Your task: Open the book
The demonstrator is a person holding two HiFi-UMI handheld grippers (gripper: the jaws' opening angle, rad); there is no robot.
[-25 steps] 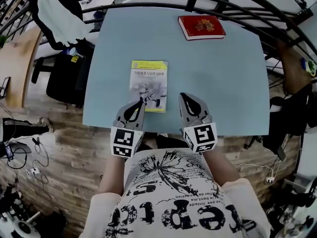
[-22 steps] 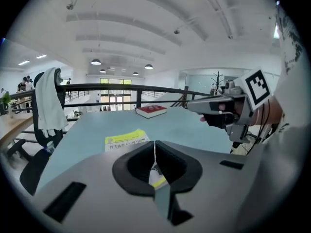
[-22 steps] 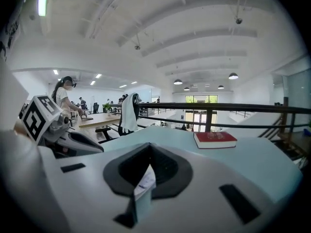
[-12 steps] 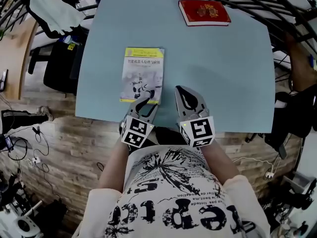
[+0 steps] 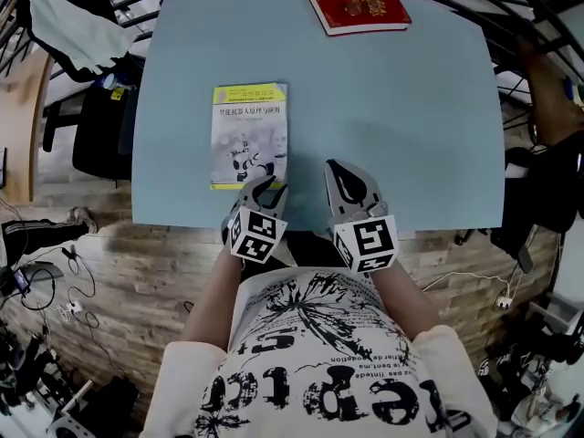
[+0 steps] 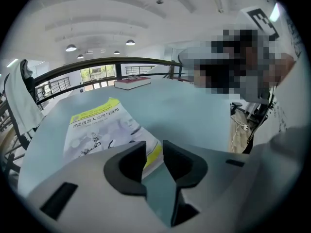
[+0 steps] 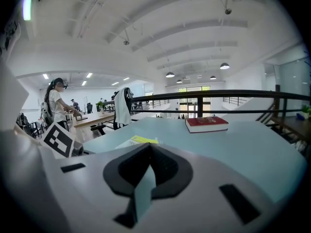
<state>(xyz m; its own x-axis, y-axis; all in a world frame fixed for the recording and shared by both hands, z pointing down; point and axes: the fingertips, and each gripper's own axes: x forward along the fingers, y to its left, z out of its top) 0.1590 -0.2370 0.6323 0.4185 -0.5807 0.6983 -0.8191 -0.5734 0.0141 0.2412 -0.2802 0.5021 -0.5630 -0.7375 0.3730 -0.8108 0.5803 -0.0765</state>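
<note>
Yellow-topped book (image 5: 248,135) lies shut and flat on the pale blue table (image 5: 411,126), left of centre and close to the near edge, with its spine on the left. A red book (image 5: 358,9) sits well apart at the far edge (it seems to play no part here).

Both grippers hang over the near rim, just in front of the person. The right gripper (image 5: 336,170) is beside the yellow-topped book but clear of it. Its jaws meet at the tips with nothing between them, so it is idle.

The left gripper (image 5: 265,187) is where the change is. A second ago it rode higher, over the lower part of the cover, with its jaws together. Now it has dropped and tipped downward to the book's near right corner, and its jaws stand well apart. Its own view shows that corner's yellow band through the gap (image 6: 154,149), but no pad presses on anything — it is unclenched and empty.

That reads as the approach to a pinch: the tool is lined up on the free corner of the cover, opposite the spine. The cover is not yet lifted, so the opening itself is still all to do.
</note>
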